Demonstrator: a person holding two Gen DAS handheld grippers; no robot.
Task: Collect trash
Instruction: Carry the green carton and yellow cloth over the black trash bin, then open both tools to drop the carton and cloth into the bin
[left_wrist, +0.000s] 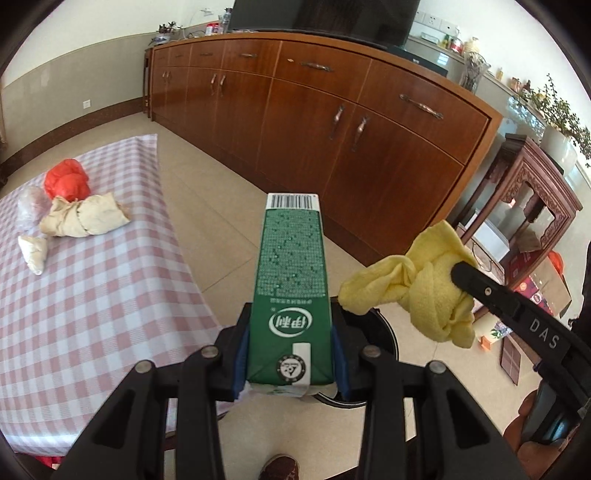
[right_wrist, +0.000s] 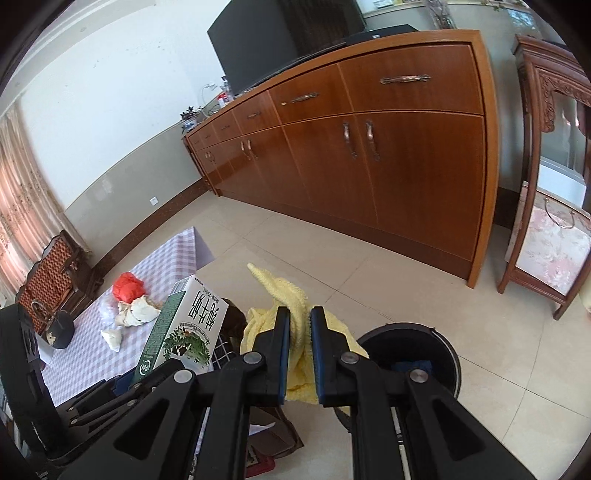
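Aloft, carton (left_wrist: 290, 280) and cloth (right_wrist: 295, 325)

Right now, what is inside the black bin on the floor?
In the black bin, something dark blue shows near the rim. The right tongs and yellow cloth cover the rest.

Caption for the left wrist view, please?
Left gripper holds green milk carton; right gripper holds yellow cloth alongside.

Bright, even daylight in both fisheye views

Soft shadows lie on the pale floor (left_wrist: 229, 236); the wooden cabinet (right_wrist: 406, 155) carries a mild sheen. Straight edges bow hard toward the dark circular rim (strongest at the corners), and each tool's near arms look slightly soft while the room beyond stays sharp.
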